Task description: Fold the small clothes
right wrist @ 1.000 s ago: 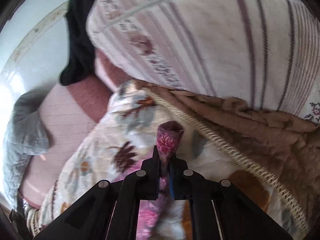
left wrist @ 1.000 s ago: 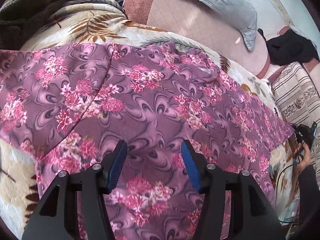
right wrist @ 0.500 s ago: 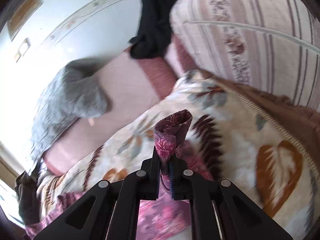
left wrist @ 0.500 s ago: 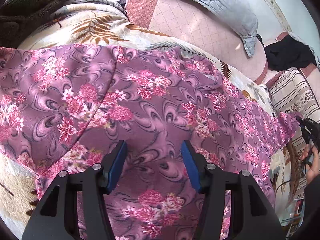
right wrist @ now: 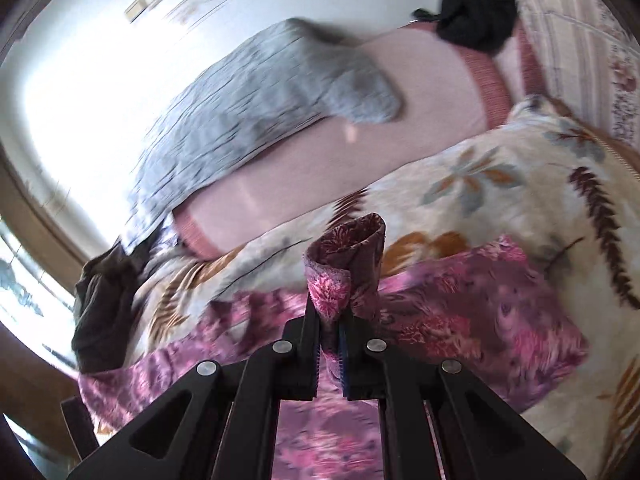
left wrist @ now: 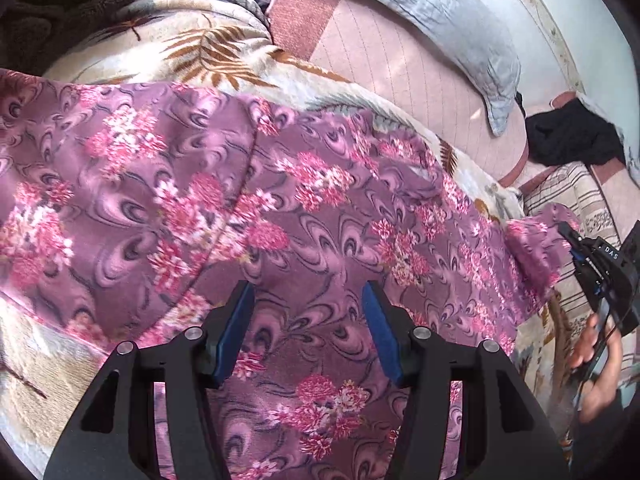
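Observation:
A purple garment with pink flowers (left wrist: 248,216) lies spread over a cream leaf-print blanket (left wrist: 208,48) on a bed. My left gripper (left wrist: 306,300) is open and empty, hovering low over the garment's middle. My right gripper (right wrist: 330,320) is shut on the garment's end (right wrist: 348,268), which sticks up bunched between the fingers; the rest of the cloth (right wrist: 460,304) trails below. In the left wrist view the right gripper (left wrist: 576,248) holds that lifted end (left wrist: 536,236) above the garment's right side.
A grey pillow (left wrist: 440,8) and pink mattress (left wrist: 400,72) lie beyond the blanket. A dark cloth (left wrist: 572,136) and a striped quilt (left wrist: 576,188) sit at the right. A dark grey blanket (left wrist: 60,4) lies at the upper left.
My right gripper has lifted the garment's end off the blanket and swung it leftward over the garment, folding that end inward. My left gripper has stayed open over the middle.

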